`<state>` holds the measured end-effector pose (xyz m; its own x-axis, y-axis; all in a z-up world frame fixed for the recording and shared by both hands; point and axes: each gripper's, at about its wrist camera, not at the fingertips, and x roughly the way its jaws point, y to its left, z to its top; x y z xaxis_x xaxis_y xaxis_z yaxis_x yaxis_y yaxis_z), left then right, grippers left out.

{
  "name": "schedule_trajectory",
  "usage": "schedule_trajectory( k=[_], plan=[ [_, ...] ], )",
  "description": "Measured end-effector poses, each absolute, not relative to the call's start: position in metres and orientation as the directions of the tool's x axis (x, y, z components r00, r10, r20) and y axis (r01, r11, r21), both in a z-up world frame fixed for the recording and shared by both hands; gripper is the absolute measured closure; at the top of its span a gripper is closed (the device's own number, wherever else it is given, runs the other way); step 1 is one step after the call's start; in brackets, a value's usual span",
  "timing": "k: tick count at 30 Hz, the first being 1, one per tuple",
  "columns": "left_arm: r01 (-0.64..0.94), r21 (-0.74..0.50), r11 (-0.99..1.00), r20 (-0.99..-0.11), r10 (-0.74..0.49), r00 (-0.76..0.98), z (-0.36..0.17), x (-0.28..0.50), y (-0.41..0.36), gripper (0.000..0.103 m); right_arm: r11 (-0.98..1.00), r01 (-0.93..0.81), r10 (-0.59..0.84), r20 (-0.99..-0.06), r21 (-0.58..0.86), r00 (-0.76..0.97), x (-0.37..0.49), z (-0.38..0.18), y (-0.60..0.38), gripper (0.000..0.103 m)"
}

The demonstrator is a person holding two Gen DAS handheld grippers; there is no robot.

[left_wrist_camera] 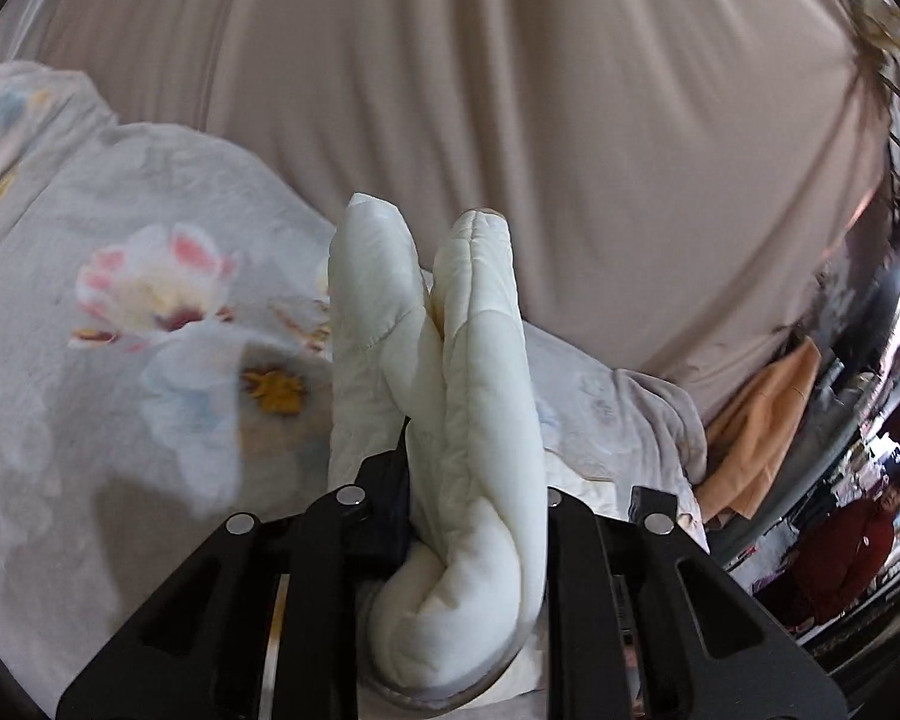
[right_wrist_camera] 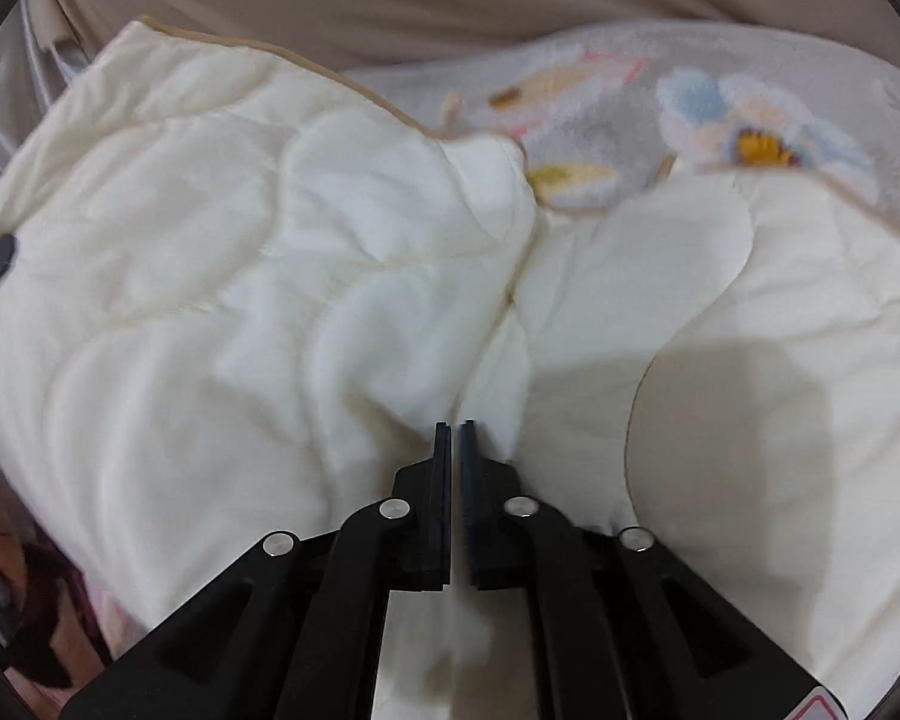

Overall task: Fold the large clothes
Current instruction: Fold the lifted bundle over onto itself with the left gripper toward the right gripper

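Two wrist cameras looked out over a bed covered with a taupe sheet [left_wrist_camera: 540,120]. Across the bed lay a thick cream quilt [right_wrist_camera: 240,300], padded and stitched in curved channels, with a thin tan binding along its edge. Its other face, a pale grey floral print [left_wrist_camera: 150,300] with pink, blue and yellow blossoms, showed where the quilt was turned over.

In the left wrist view, the left gripper [left_wrist_camera: 450,510] held a bunched, doubled-over section of the cream quilt. The padding stood up between the black fingers in two puffy ridges, so the fingers were pinching it, held apart by its bulk. An orange cloth [left_wrist_camera: 762,420] lay at the bed's far right edge, and a person in a dark red top [left_wrist_camera: 858,546] stood in the background.

In the right wrist view, the right gripper [right_wrist_camera: 456,438] hovered at the cream surface. Its fingers were pressed almost together with a thin slit between them. Whether any fabric was caught in that slit could not be told, and the view was blurred.

The quilt appeared soft, bulky and moderately heavy, likely to sag and spring back rather than keep a crease. It did not look fragile. The bound edge and corners seemed the firmest places to take hold, since the puffy middle would probably slip out of a shallow pinch.
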<state>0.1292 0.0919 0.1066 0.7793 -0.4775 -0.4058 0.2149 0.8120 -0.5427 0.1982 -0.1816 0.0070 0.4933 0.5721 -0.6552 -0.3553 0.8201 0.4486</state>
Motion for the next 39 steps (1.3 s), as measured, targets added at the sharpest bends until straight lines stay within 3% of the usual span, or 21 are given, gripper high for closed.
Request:
schedule_trajectory(
  k=[4, 7, 9, 14, 19, 25, 28, 39],
  plan=[
    [0.221, -0.539, 0.813, -0.395, -0.475, 0.786, 0.110, 0.123, 0.078, 0.085, 0.829, -0.324, 0.558, -0.649, 0.455, 0.518, 0.218, 0.018, -0.183, 0.095],
    [0.223, -0.523, 0.822, -0.395, -0.466, 0.792, 0.110, 0.118, 0.071, 0.085, 0.838, -0.285, 0.546, -0.698, 0.466, 0.462, 0.246, -0.004, -0.171, 0.095],
    [0.231, -0.497, 0.836, -0.418, -0.464, 0.781, 0.108, 0.120, 0.058, 0.084, 0.836, -0.288, 0.548, -0.729, 0.467, 0.410, 0.261, -0.024, -0.151, 0.103],
    [0.256, -0.475, 0.842, -0.456, -0.484, 0.747, 0.102, 0.136, 0.027, 0.084, 0.858, -0.337, 0.504, -0.759, 0.387, 0.412, 0.258, -0.021, -0.130, 0.102],
    [0.276, -0.479, 0.833, -0.438, -0.499, 0.747, 0.110, 0.139, 0.022, 0.084, 0.813, -0.377, 0.579, -0.686, 0.444, 0.441, 0.200, 0.011, -0.193, 0.096],
    [0.278, -0.485, 0.829, -0.434, -0.504, 0.747, 0.112, 0.139, 0.012, 0.084, 0.719, -0.474, 0.676, -0.673, 0.509, 0.302, 0.134, -0.007, -0.207, 0.096],
    [0.285, -0.483, 0.828, -0.439, -0.511, 0.739, 0.116, 0.137, -0.001, 0.084, 0.745, -0.496, 0.624, -0.729, 0.446, 0.282, 0.132, -0.029, -0.179, 0.097],
    [0.392, -0.385, 0.835, -0.524, -0.548, 0.652, 0.101, 0.145, -0.116, 0.088, 0.677, -0.410, 0.729, -0.636, 0.612, 0.254, 0.141, -0.038, -0.209, 0.103]
  ],
)
